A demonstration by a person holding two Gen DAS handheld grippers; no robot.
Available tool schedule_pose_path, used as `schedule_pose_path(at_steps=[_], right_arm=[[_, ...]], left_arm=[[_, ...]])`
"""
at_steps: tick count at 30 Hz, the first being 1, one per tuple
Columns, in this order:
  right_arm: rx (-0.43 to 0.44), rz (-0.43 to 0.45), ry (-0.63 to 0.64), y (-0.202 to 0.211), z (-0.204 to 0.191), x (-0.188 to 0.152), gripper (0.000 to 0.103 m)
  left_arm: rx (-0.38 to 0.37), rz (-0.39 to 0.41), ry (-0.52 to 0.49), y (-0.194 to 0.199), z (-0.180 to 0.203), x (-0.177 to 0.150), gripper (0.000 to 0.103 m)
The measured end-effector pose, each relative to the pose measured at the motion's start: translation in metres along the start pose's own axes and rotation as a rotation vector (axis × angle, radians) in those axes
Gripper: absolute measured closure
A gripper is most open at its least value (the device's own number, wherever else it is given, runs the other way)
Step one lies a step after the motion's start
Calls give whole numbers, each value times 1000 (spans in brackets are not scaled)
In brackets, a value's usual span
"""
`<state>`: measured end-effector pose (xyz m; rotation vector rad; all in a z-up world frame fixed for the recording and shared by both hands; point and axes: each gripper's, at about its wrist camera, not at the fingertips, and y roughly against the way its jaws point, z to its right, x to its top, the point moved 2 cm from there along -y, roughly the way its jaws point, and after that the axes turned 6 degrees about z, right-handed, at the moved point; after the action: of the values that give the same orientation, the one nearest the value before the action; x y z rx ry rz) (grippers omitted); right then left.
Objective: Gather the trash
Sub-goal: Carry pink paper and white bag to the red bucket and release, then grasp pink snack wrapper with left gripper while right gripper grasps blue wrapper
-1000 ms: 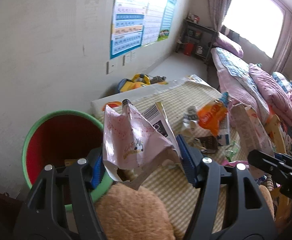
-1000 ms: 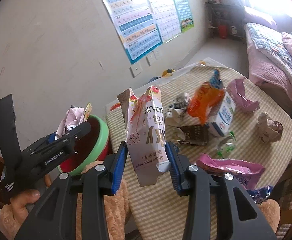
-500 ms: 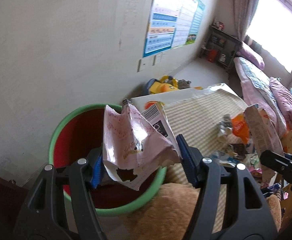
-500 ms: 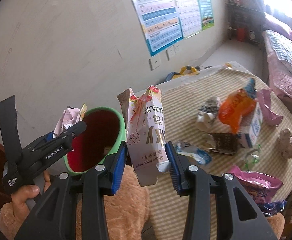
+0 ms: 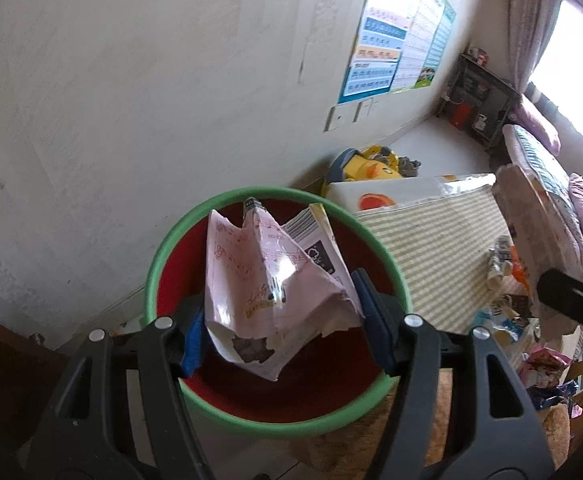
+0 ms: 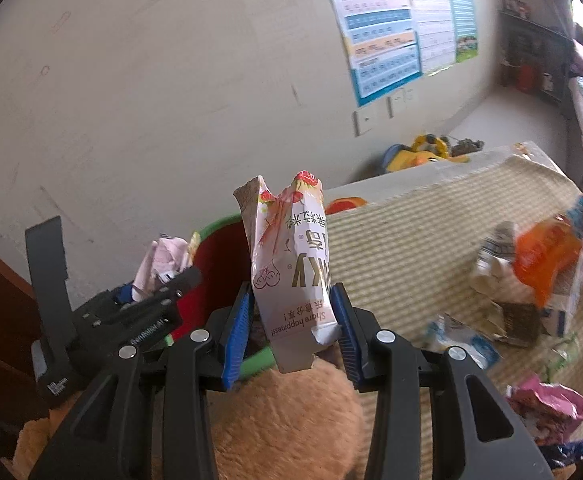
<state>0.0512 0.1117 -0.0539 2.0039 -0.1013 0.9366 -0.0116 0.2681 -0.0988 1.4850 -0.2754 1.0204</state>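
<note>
Our left tool (image 5: 279, 324) is clamped on a torn pink wrapper (image 5: 267, 280) over the green-rimmed bin (image 5: 171, 240); our right tool (image 6: 291, 332) grips a crumpled snack bag (image 6: 291, 264). More wrappers (image 6: 531, 264) litter the striped surface (image 6: 411, 232) beside a poster-hung wall (image 6: 171, 80).

Readable text: "Share happiness!", printed upside down on the snack packet (image 6: 291, 276); "GenRobot.AI" in white on the left hand-held gripper (image 6: 147, 326) at 9 o'clock. Wall poster (image 6: 391, 28) lettering illegible.

your window (image 5: 579, 64) overexposes at upper right; daylight is even, fisheye edges bend and vignette, with slight blur.
</note>
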Motion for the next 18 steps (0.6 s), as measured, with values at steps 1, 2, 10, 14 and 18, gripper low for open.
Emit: schedule_pose_path(at_steps=[1, 2, 10, 14, 18], right_arm=[[9, -7, -1, -4, -3, 1, 65], [21, -14, -3, -9, -5, 2, 65], [109, -40, -17, -39, -23, 12, 44], [114, -15, -41, -38, -22, 16, 38], [79, -17, -61, -27, -8, 12, 36]], left_arm=[[5, -5, 3, -2, -3, 0, 42], [12, -10, 7, -4, -6, -1, 42], [61, -51, 52, -12, -30, -8, 31], [74, -43, 78, -9, -37, -11, 23], [64, -49, 70, -7, -34, -12, 23]])
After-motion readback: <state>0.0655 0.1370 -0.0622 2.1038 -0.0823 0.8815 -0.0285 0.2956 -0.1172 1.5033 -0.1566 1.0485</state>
